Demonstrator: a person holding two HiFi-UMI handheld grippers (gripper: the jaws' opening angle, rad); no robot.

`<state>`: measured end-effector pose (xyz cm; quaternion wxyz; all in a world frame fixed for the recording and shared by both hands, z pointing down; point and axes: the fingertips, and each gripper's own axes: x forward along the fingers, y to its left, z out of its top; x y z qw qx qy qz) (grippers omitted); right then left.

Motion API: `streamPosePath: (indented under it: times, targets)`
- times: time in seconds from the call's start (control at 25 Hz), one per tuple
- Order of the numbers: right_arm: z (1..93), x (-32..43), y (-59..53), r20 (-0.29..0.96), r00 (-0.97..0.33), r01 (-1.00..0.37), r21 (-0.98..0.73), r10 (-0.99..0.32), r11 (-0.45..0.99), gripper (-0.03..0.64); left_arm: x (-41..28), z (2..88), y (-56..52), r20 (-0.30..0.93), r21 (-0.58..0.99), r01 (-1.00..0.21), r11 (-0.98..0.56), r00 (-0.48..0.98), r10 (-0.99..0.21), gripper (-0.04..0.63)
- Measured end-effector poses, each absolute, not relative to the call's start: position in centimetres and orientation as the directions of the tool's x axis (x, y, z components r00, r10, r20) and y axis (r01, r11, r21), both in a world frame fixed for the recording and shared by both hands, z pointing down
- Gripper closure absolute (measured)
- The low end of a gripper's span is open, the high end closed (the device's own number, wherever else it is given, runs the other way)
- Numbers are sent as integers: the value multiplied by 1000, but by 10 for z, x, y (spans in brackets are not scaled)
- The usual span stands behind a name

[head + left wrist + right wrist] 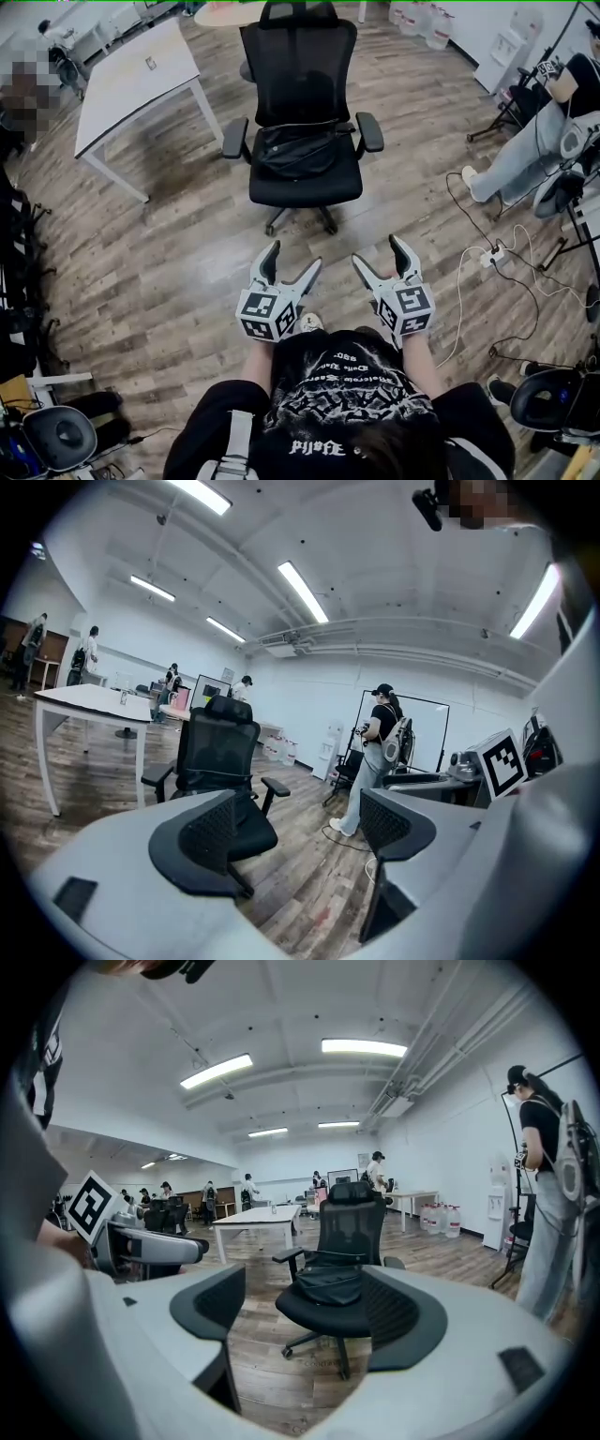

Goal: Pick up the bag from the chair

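A black bag (298, 150) lies on the seat of a black mesh office chair (305, 183) in the head view; its strap runs across the backrest. In the right gripper view the bag (327, 1284) rests on the same chair (349, 1222), seen between the jaws. Both grippers are held low in front of the person, well short of the chair. The left gripper (291, 262) is open with nothing between its fingers. The right gripper (378, 255) is open too and holds nothing. In the left gripper view the chair (217, 752) stands beyond the open left gripper (305, 832).
A white table (131, 80) stands to the chair's left. A seated person's legs (516, 159) and a stand are at the right, with white cables (487, 272) on the wooden floor. Black gear sits along the left edge. A standing person (380, 752) with a backpack is nearby.
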<state>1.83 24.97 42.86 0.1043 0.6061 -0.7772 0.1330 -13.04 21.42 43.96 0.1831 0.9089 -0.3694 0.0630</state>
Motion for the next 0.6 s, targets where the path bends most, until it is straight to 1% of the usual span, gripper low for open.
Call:
streamPosePath:
  times: [0.12,0.24,0.48,0.6]
  targets:
    - [429,20,242,319,-228,-974,-85,-920,212,225,-135,440,204,258,266,-706,-657,708,-657,175]
    - [430,15,235,320,-249,-968,-88,-914,233,241,-141,443,196,262,279,-708,-649,706,-658,175]
    - [438,16,214,302,-260,-964,-133,-917,230,241,-140,446,183,268,253,-717,-650,697,-665,175]
    - [449,18,197,314,-284,-957,-156,-906,246,241,-141,452,171,286,256,-728,-636,686,-669,175]
